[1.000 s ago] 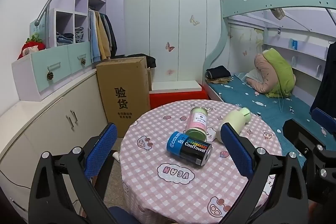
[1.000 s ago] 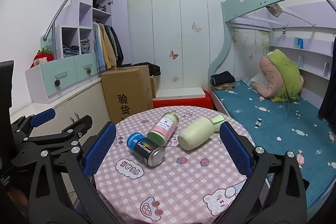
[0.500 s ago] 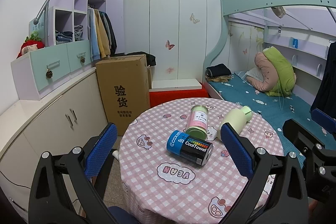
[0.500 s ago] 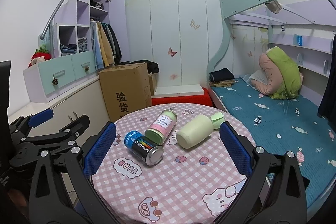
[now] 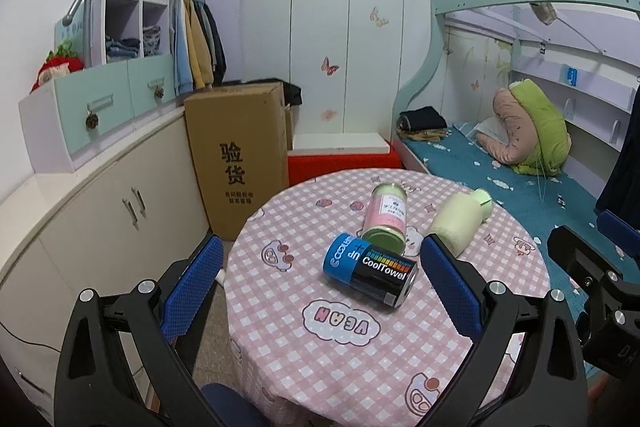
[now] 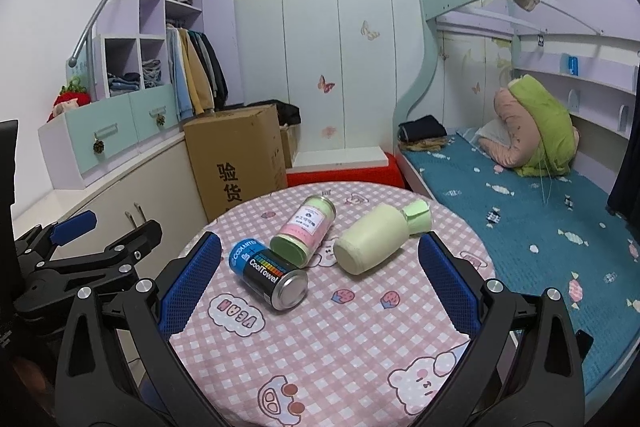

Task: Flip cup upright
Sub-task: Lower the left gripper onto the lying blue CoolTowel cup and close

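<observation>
Right now the left gripper (image 5: 320, 279) is open wide and holds nothing. It hangs over the near edge of the round tabletop (image 5: 360, 367), which wears a pink checked cloth. Just ahead of it, between its two blue pads, lies a blue and black can (image 5: 370, 269) on its side. A little farther ahead lies a pink and green jar (image 5: 386, 219), also on its side, and its near end touches the can. Ahead and to the right, close to the right pad, lies the pale green cup (image 5: 460, 221) on its side, with its green lid pointing away.

The right gripper (image 6: 320, 281) is open wide too, and it holds nothing. The pale green cup (image 6: 376, 237) lies just ahead of it, a bit to the right of the middle, with its flat bottom facing the gripper. The pink and green jar (image 6: 306, 229) lies just left of the cup. The can (image 6: 268, 273) lies nearer, close to the left pad. A brown box (image 6: 236, 163) stands on the floor far ahead on the left. The bed (image 6: 520, 195) is far ahead on the right.
</observation>
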`<state>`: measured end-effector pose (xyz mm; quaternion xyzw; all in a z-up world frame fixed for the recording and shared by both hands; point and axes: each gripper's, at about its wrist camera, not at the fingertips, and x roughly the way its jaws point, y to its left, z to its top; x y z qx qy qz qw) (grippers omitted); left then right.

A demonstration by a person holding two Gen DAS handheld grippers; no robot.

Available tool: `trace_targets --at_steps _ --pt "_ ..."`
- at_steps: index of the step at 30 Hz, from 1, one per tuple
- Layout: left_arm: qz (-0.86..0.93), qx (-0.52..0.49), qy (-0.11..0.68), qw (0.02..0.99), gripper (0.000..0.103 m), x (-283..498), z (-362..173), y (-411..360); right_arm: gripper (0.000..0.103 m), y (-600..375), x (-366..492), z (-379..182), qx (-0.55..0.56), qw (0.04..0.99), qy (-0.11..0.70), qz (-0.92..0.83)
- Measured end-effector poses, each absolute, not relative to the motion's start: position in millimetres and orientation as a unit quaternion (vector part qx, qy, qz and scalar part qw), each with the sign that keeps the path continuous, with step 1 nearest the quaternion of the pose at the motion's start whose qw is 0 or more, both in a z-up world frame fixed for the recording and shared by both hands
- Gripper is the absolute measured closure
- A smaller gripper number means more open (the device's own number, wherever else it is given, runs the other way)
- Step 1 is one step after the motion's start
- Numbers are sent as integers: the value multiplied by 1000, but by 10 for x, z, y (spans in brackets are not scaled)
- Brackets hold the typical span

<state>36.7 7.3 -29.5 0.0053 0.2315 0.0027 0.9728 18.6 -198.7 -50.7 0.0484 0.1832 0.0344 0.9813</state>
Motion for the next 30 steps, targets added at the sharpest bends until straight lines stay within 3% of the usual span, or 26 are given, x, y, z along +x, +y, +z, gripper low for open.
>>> trace_targets --at_steps 18,30 --pt "16 -52 343 938 8 1206 -818 181 5 -2029 1083 -1014 49 962 266 30" --pt "21 -124 435 892 8 1877 -1263 -196 5 -2376 1408 -1213 58 958 281 -2"
